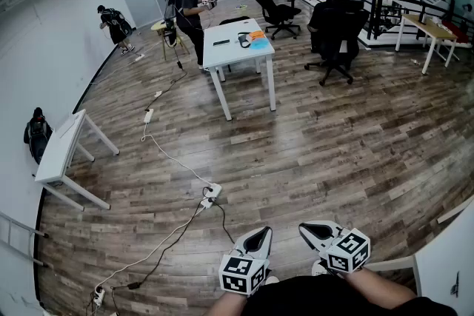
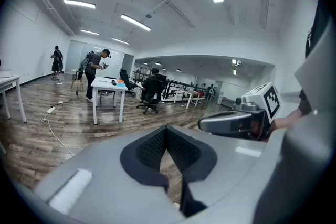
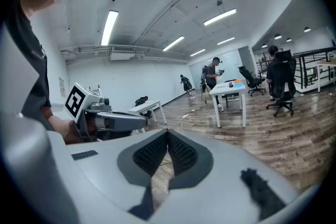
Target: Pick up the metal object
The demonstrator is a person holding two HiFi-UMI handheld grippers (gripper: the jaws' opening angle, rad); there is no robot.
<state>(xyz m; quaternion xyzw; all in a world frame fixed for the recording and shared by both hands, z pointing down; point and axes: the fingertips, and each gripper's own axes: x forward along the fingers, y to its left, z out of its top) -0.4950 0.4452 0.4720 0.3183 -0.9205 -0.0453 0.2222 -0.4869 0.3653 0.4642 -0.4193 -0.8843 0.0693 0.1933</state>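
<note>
Your left hand-held gripper [image 1: 261, 234] and right hand-held gripper [image 1: 307, 230] sit low against your body, side by side, over the wood floor [image 1: 333, 144]. Both are clenched: in each gripper view the jaw tips meet with nothing between them.

Metal object: cannot pick it out. Well apart from you, mid-room, a white worktop [image 1: 229, 54] carries small items: an orange piece [image 1: 256, 34], a blue piece [image 1: 260, 44] and some dark bits. Which of them is metal, cannot tell.

A person [image 1: 191, 7] stands at the worktop's far-left side. A power strip [image 1: 212, 192] with cables lies on the floor between you and the worktop.

Wood floor [image 1: 333, 152]; cables [image 1: 170, 156], seemingly power strip [image 1: 213, 192]
</note>
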